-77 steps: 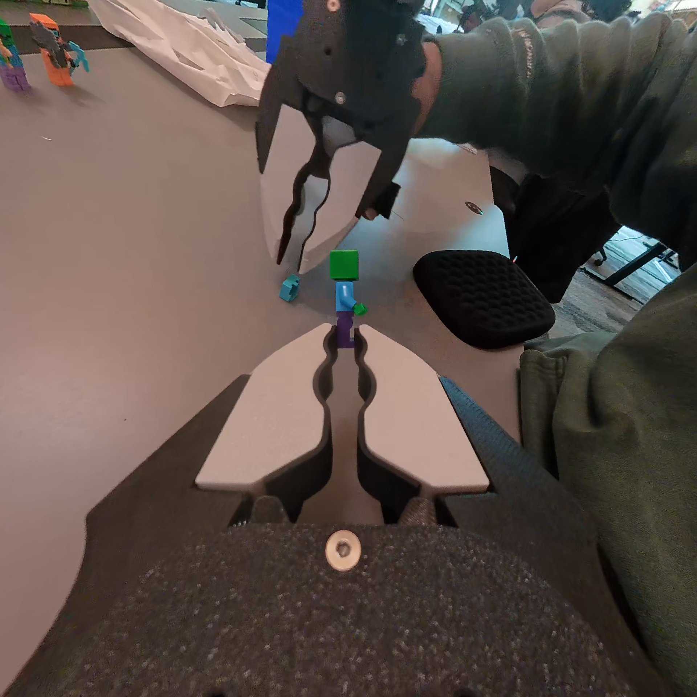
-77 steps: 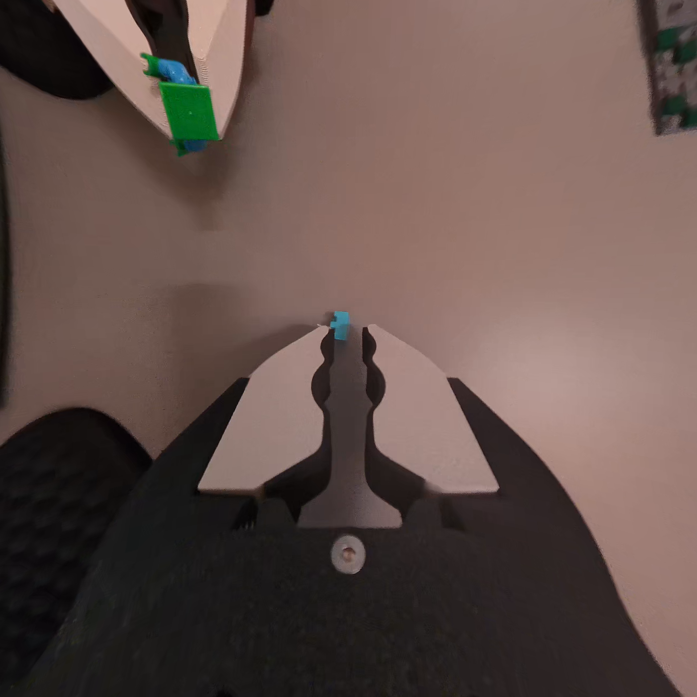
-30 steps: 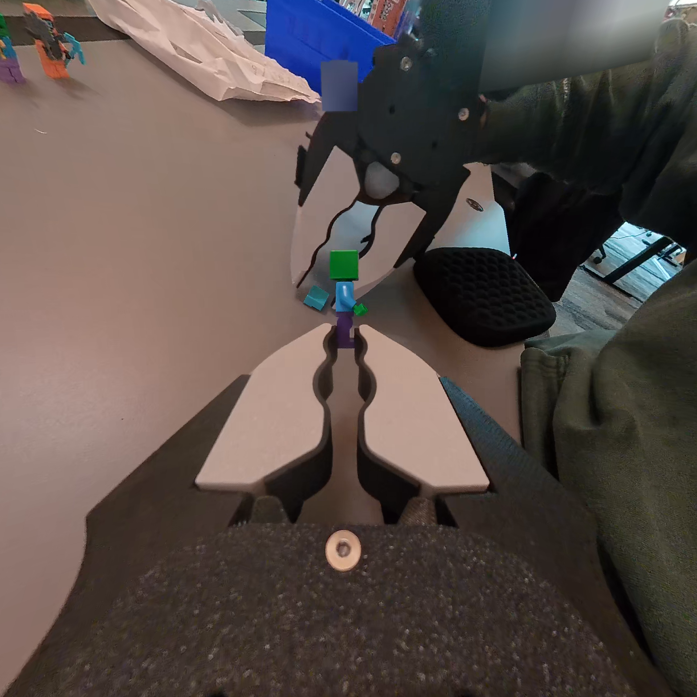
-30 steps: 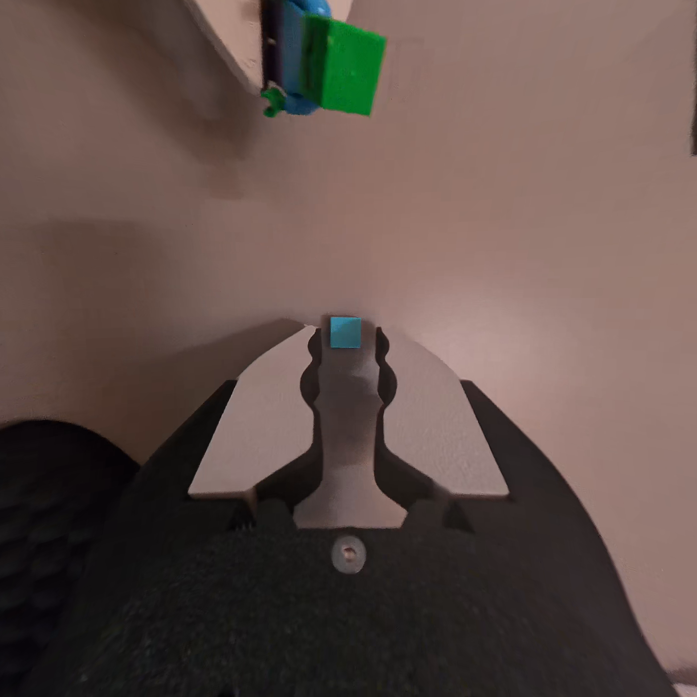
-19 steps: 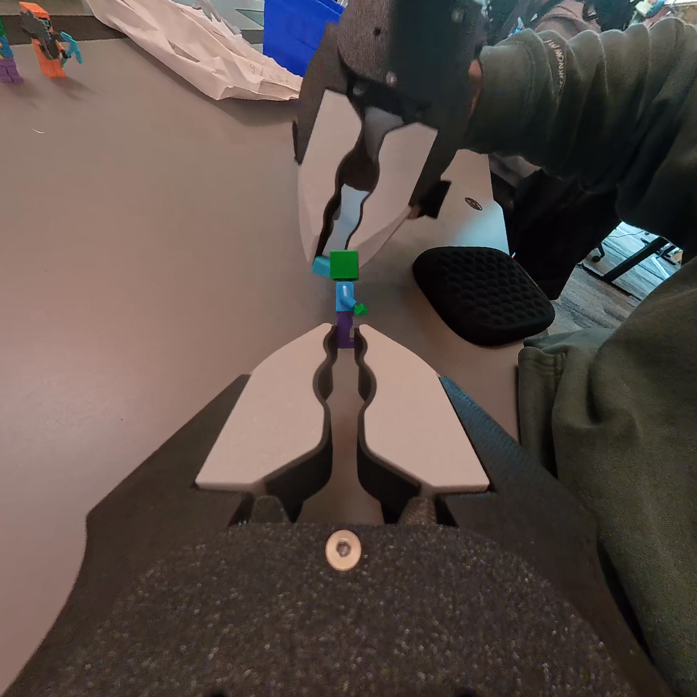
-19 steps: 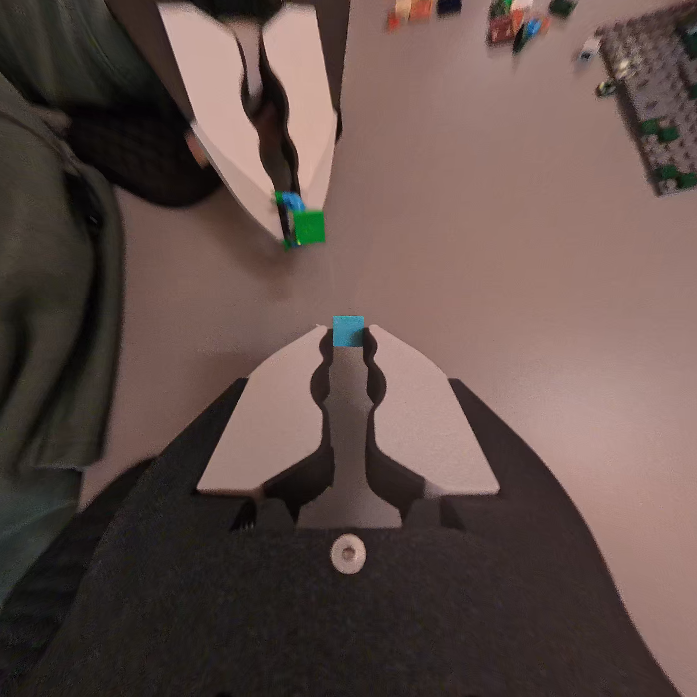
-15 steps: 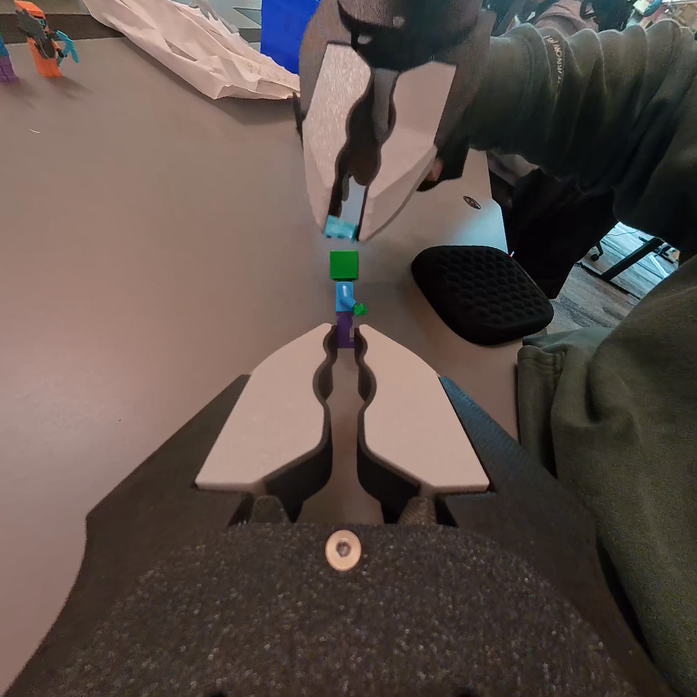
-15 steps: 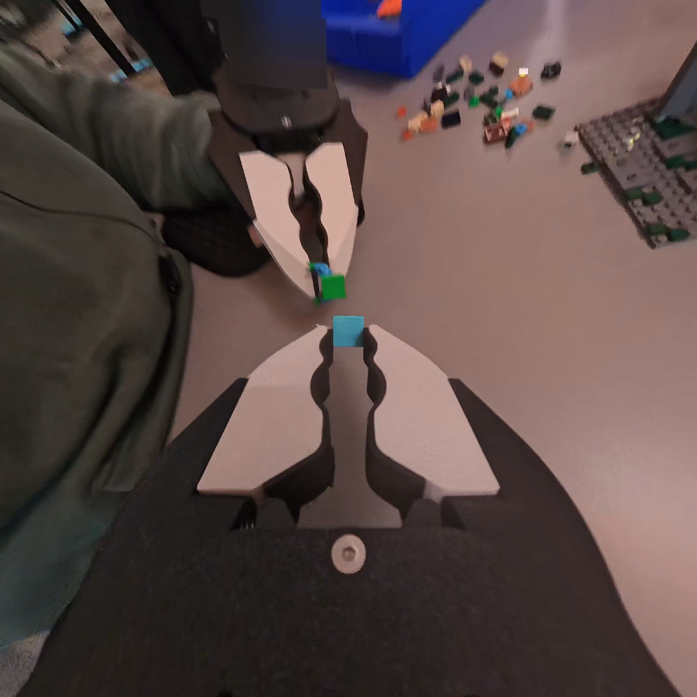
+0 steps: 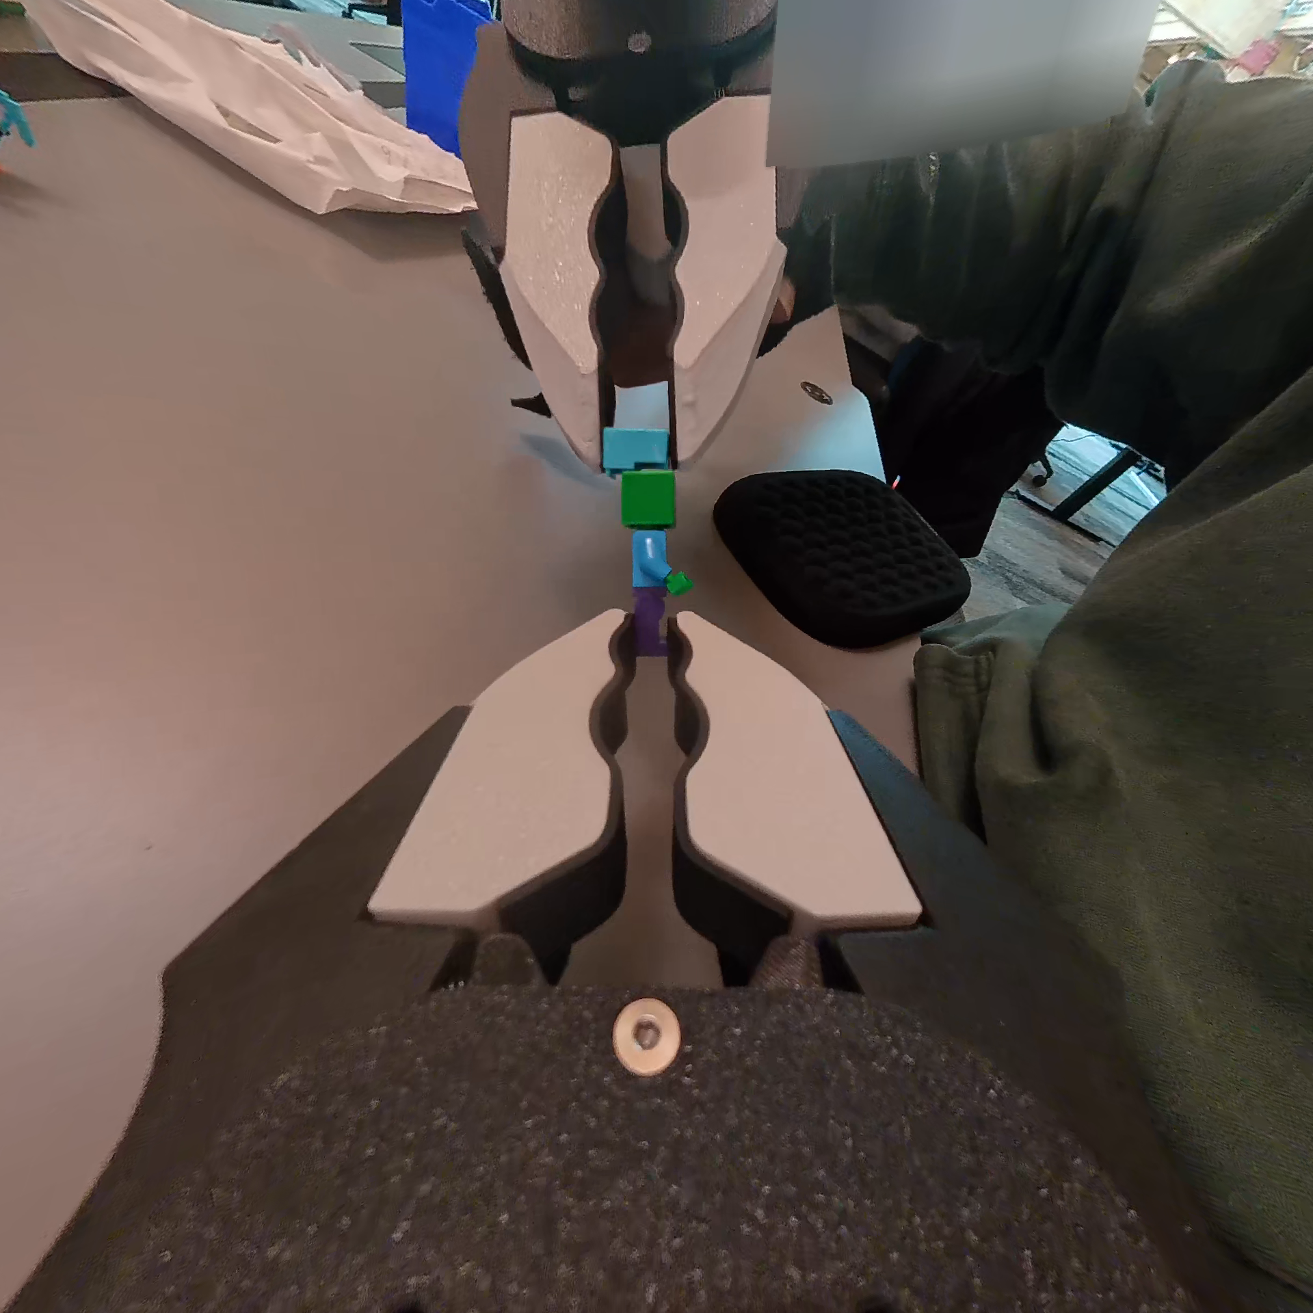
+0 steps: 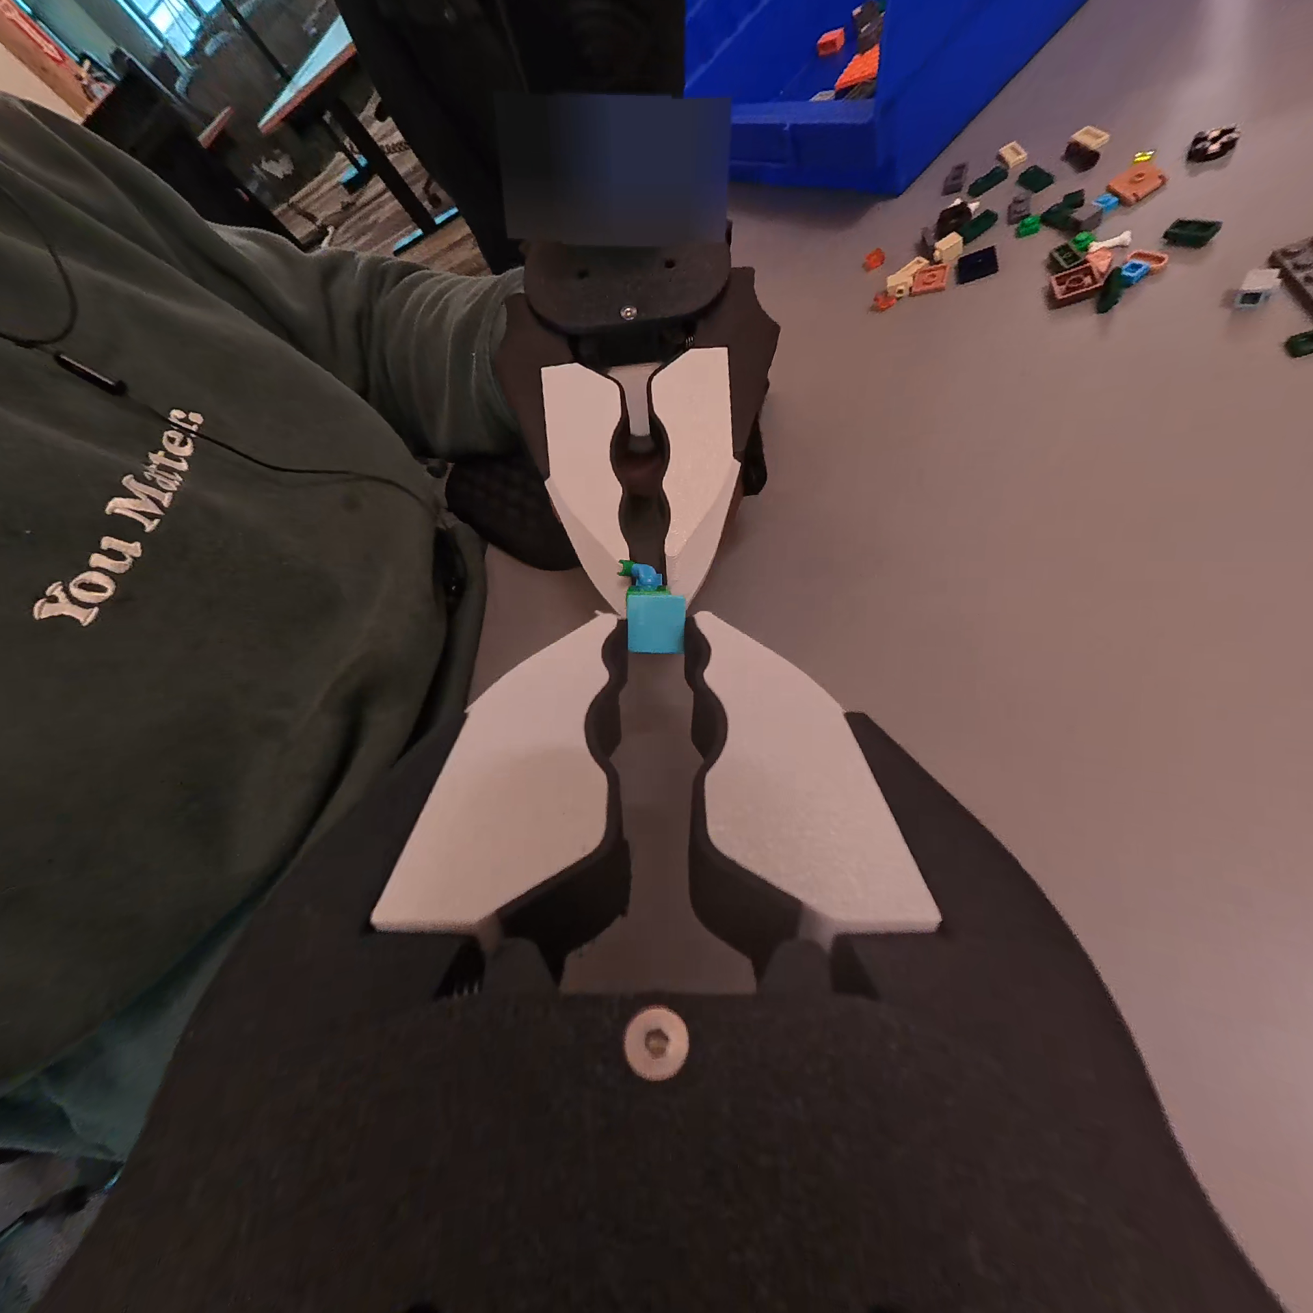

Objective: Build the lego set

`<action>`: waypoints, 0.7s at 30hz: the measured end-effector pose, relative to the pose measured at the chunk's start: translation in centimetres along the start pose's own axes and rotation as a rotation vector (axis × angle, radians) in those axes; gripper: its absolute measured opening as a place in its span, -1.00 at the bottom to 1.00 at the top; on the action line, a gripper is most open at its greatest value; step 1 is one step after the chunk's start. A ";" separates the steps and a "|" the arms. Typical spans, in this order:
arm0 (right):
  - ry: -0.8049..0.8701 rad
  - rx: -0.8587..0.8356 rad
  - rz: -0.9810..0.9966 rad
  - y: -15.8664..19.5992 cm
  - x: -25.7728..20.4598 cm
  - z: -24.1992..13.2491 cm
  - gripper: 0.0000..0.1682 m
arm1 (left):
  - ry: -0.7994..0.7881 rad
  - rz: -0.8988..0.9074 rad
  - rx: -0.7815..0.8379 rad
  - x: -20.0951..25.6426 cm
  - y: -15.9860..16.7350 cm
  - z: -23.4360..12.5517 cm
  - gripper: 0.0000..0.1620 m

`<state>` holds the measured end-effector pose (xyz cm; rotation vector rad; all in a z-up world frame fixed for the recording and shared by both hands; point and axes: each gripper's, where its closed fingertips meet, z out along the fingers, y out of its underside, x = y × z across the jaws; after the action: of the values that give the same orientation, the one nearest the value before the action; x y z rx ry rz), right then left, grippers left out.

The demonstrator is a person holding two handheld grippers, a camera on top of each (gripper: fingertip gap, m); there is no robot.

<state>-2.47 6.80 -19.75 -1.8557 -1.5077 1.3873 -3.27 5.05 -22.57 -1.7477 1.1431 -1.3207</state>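
Holding the minifigure by its purple legs, the left gripper has its two fingertips pressed against the legs from either side. The figure's long axis runs straight forward along the gripper's fingers: legs at the tips, blue torso next, green cube head farthest out. One green hand sticks out to the figure's right side in the left wrist view.

Right gripper faces the left one tip to tip, jaws clamped on one cyan block. The block sits just against the top of the green head; whether it is seated on the head or only touching cannot be told. In the right wrist view the block hides most of the head, with only a green edge and the blue arm showing behind it.

Both grippers and the figure are held above the grey table, in front of the person's green sweatshirt.

Count: one minifigure, one cyan block in the grippers. One black textured pad lies on the table just right of the figure. One blue bin stands at the far edge, with a scatter of many loose bricks near it, too many and small to count. White crumpled paper lies at upper left.
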 end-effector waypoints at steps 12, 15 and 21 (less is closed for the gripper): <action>-0.050 -0.053 0.009 -1.2 -0.4 -0.1 -0.82 | 0.010 -0.017 0.064 0.1 -1.0 -0.3 -0.90; -0.057 -0.093 -0.003 -2.1 -0.3 -0.3 -0.82 | 0.007 -0.023 0.115 0.0 -1.8 -0.7 -0.90; -0.060 -0.161 -0.027 -3.3 -0.2 -0.1 -0.82 | -0.014 -0.002 0.179 -0.3 -2.8 -1.4 -0.91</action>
<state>-4.07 7.81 -17.02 -1.8950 -1.7132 1.3559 -3.97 6.41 -19.79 -1.6256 0.9838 -1.3660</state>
